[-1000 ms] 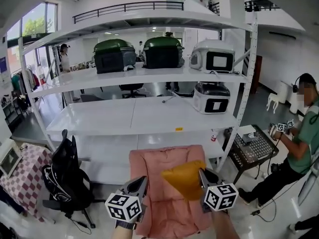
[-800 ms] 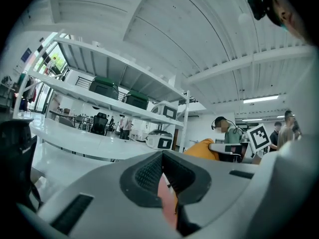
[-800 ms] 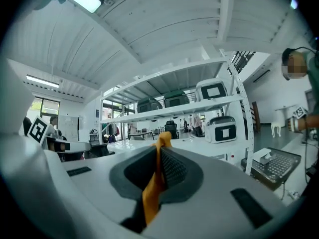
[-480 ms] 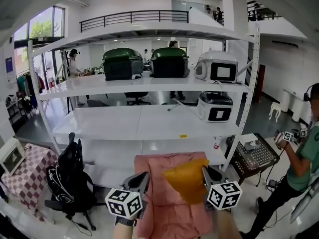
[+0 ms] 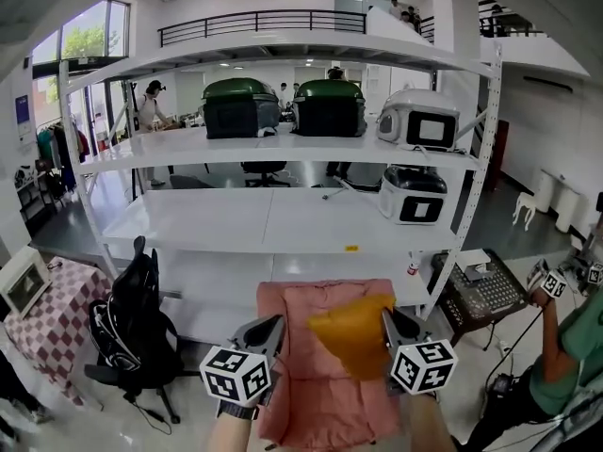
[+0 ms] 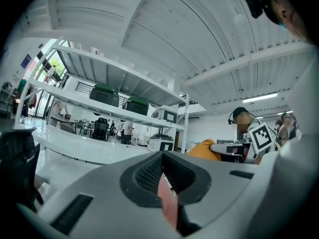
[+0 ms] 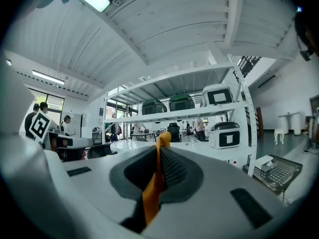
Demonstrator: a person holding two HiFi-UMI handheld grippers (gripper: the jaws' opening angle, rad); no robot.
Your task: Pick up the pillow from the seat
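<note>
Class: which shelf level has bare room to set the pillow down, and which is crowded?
The middle shelf is bare left of the white appliance. The upper shelf is crowded with green bins and a second appliance.

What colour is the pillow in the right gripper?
Mustard orange; the pillow shows best in the head view.

Wht shelving [image 5: 283,219], blk chair [image 5: 127,332] left, windows [image 5: 89,40].

Mustard pillow [image 5: 350,332], crumpled, held up above pink seat [image 5: 311,398].
</note>
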